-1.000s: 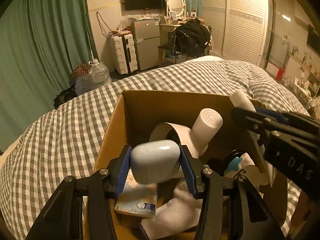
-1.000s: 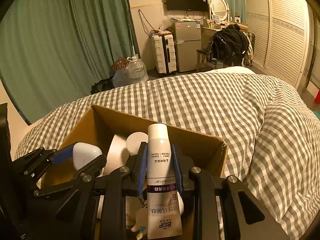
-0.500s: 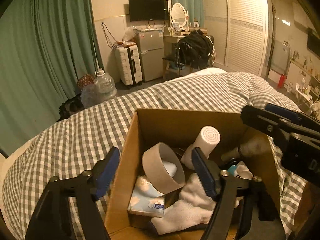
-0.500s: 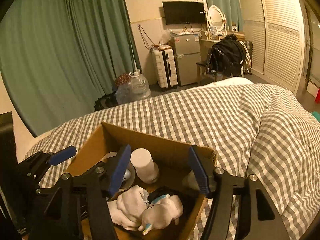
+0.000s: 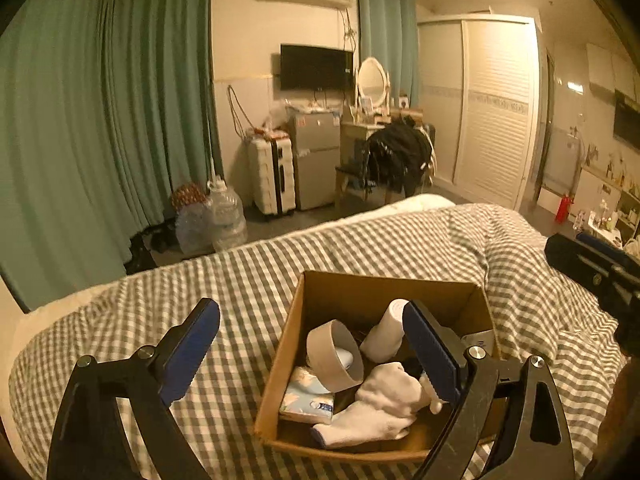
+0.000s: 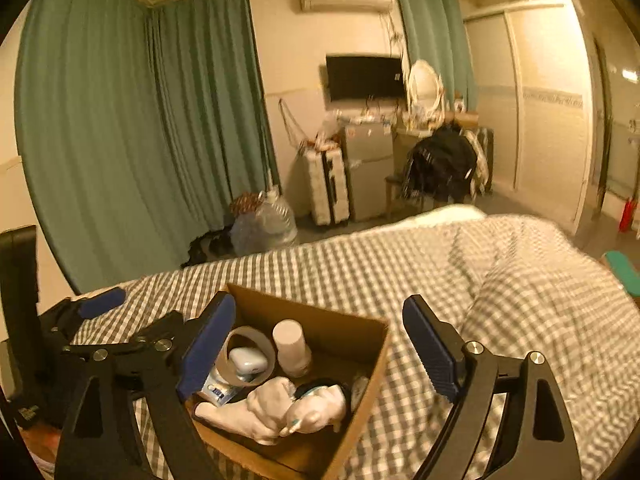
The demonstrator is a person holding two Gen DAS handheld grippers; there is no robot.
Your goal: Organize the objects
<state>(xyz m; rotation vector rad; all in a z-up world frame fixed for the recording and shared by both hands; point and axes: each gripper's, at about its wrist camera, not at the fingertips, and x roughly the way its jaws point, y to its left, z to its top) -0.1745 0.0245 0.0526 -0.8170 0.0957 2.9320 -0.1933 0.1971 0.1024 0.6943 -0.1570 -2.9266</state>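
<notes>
Left wrist view: both the left gripper (image 5: 310, 340) and right gripper (image 6: 320, 338) now gape wide and empty, having dropped the earbud case (image 6: 248, 361) and tube into the cardboard box (image 5: 384, 290), so packing looks nearly finished.

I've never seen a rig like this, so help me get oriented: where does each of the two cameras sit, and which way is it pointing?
Left wrist: sits on the left gripper, looking forward and down over the cardboard box on the checked bedspread; its own open blue-padded fingers frame the view, the right gripper at the right edge.
Right wrist: sits on the right gripper, open, facing the same way from the box's right; the left gripper shows at left.
Shared: box, tape roll, white sock, bedspread, television.
</notes>
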